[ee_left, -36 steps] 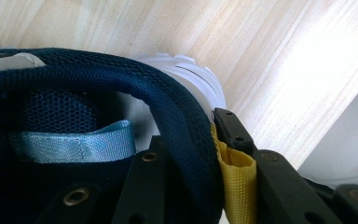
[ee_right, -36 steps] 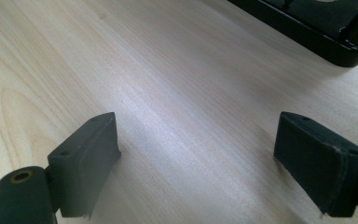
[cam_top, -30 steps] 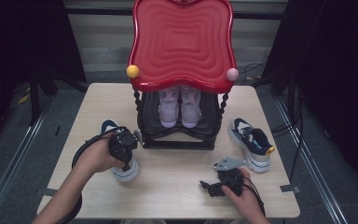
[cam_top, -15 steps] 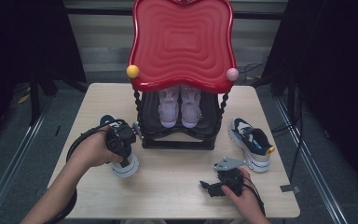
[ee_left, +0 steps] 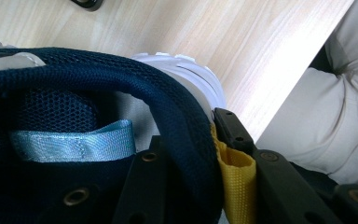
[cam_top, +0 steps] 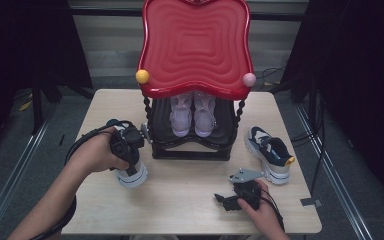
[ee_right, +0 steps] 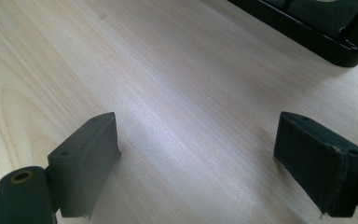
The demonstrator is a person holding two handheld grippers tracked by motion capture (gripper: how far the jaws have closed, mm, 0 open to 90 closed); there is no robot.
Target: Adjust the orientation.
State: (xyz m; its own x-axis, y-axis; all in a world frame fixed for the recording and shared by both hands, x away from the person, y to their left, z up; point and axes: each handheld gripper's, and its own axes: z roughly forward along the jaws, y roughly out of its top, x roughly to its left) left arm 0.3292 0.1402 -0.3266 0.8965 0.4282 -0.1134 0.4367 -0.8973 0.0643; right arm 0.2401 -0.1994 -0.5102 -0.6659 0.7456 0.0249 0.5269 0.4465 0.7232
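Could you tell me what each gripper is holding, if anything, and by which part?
Left gripper clamps the navy sneaker by its heel collar, beside the yellow pull tab. Right gripper holds nothing.

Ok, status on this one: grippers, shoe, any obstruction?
Left gripper shut on navy sneaker heel collar. Right gripper open, nothing between its jaws. Shoe rack beside sneaker.

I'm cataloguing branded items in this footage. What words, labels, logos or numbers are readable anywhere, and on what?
None can be read.
Navy sneaker in the left tongs: its blue ribbon loop and yellow heel tab are blank.
Other navy sneaker and the pale shoes on the rack: any markings are too small to read.
Red tray top: a ripple pattern, no text.
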